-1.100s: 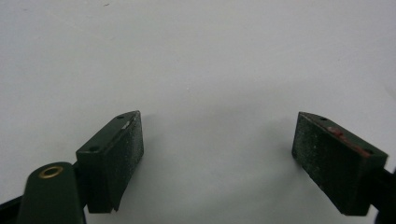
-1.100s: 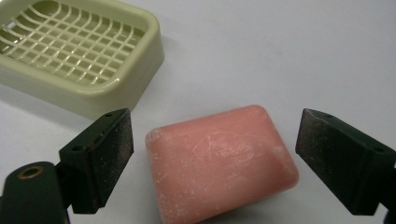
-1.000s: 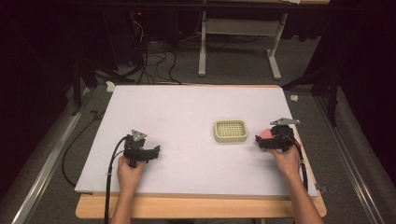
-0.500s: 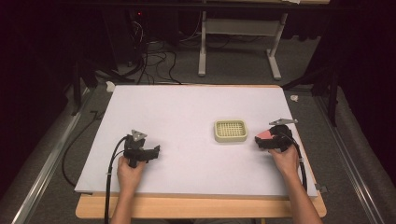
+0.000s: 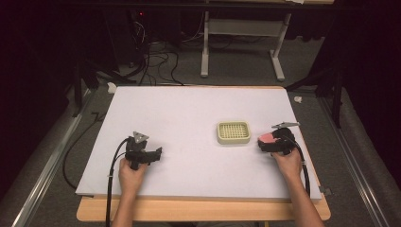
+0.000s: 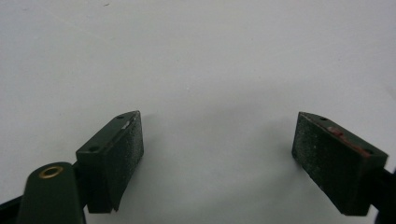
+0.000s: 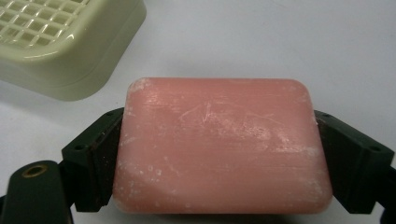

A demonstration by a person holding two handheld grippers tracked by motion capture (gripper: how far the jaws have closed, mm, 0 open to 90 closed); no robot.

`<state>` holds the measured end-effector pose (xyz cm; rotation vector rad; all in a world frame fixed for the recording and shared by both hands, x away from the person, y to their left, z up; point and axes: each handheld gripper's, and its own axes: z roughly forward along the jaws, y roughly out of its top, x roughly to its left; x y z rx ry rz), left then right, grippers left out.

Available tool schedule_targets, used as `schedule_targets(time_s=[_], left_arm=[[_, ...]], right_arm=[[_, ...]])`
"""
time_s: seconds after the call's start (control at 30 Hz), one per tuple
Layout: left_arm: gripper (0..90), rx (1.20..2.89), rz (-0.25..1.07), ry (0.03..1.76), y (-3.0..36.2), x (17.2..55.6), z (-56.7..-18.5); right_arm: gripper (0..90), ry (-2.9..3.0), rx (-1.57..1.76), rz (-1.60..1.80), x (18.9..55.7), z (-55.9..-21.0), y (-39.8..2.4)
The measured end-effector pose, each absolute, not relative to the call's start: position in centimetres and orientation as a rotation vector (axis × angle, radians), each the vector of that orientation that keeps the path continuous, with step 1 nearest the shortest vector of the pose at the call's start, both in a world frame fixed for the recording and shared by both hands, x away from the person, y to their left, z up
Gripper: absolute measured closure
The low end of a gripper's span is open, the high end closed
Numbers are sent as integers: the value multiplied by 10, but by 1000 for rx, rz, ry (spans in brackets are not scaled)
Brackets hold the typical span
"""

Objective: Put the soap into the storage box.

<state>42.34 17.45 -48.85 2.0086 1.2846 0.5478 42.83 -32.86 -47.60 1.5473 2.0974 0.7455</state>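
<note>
A pink bar of soap [image 7: 222, 144] lies between the jaws of my right gripper [image 7: 219, 158], which press on both of its short sides. In the high view the soap [image 5: 266, 138] and the right gripper [image 5: 272, 142] are at the table's right side, just right of a cream soap dish [image 5: 233, 133] with a grid top. That soap dish [image 7: 60, 44] is at the upper left of the right gripper view, close to the soap but apart from it. My left gripper [image 5: 150, 154] rests at the front left of the table, open, with bare white surface between its pads [image 6: 123, 151].
The white table top [image 5: 189, 113] lies on a wooden board whose front edge [image 5: 203, 210] is near the person. A small white object [image 5: 111, 87] sits by the far left corner. Cables, table legs and dark floor lie beyond the far edge.
</note>
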Motion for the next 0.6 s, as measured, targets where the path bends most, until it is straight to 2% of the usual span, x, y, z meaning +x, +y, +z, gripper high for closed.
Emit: schedule_targets(time_s=[0.6], left_arm=[[171,2008,547,1285,175,423,-488]], right_arm=[[135,2094,1565,739,428,-475,-327]])
